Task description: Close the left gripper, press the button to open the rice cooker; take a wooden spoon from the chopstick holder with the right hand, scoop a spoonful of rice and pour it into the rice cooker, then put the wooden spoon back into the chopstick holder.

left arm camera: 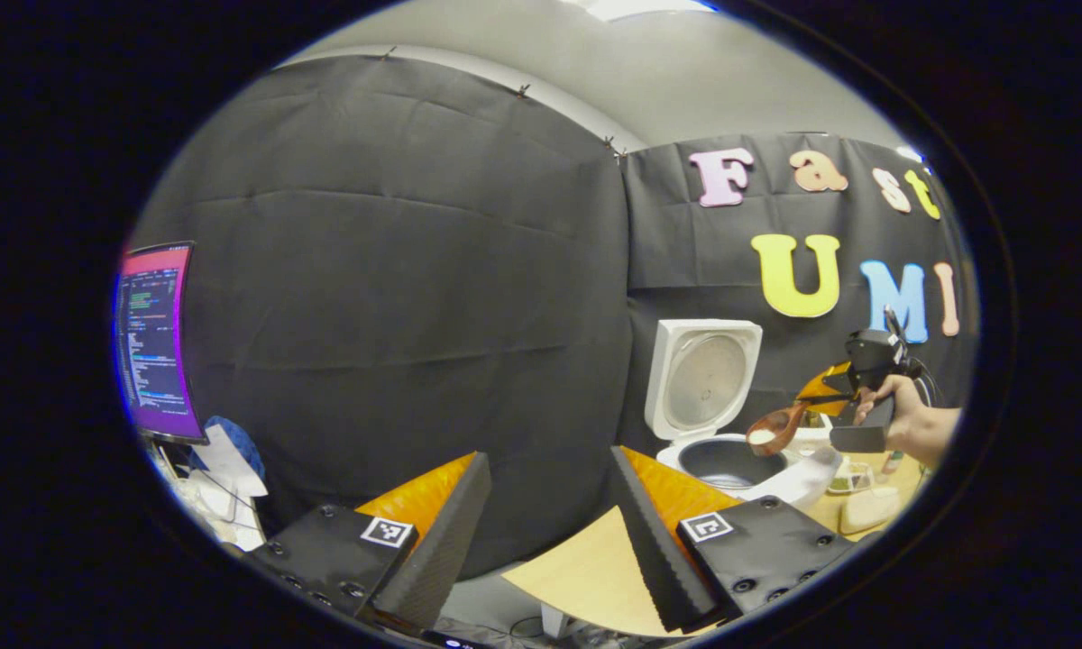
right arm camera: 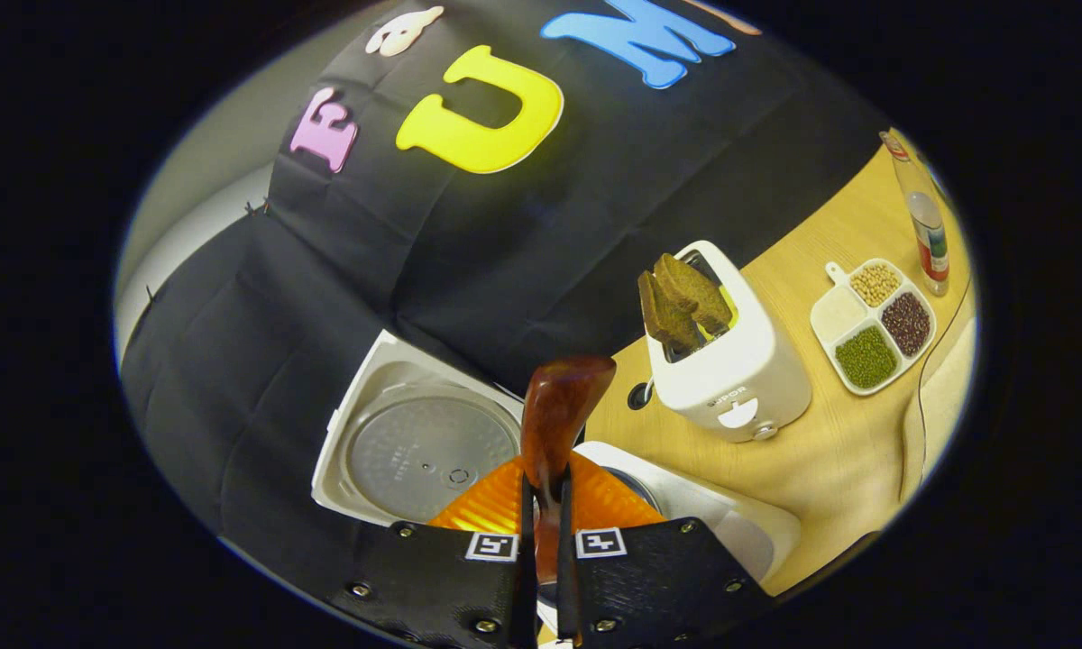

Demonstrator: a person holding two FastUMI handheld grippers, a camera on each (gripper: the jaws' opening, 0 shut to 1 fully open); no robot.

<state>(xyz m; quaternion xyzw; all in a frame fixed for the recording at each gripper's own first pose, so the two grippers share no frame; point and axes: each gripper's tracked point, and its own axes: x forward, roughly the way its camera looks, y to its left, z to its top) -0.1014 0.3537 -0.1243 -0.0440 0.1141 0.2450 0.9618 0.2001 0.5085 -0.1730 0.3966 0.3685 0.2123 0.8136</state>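
Note:
In the left gripper view the white rice cooker (left arm camera: 730, 451) stands with its lid (left arm camera: 703, 374) raised and its dark pot showing. Beside it a hand holds my right gripper (left arm camera: 829, 397), shut on a wooden spoon (left arm camera: 775, 431) with white rice in its bowl, hovering above the pot's right rim. My left gripper (left arm camera: 545, 532) is open, far back from the cooker at the table's near edge. In the right gripper view my right gripper (right arm camera: 545, 491) is shut on the wooden spoon (right arm camera: 559, 410), whose handle runs between the fingers, over the rice cooker (right arm camera: 415, 451).
A white toaster (right arm camera: 730, 370) holding brown bread slices stands right of the cooker. A divided tray (right arm camera: 873, 324) of beans and grains and a bottle (right arm camera: 924, 221) lie farther right on the wooden table (right arm camera: 829, 451). A lit monitor (left arm camera: 153, 342) stands at far left.

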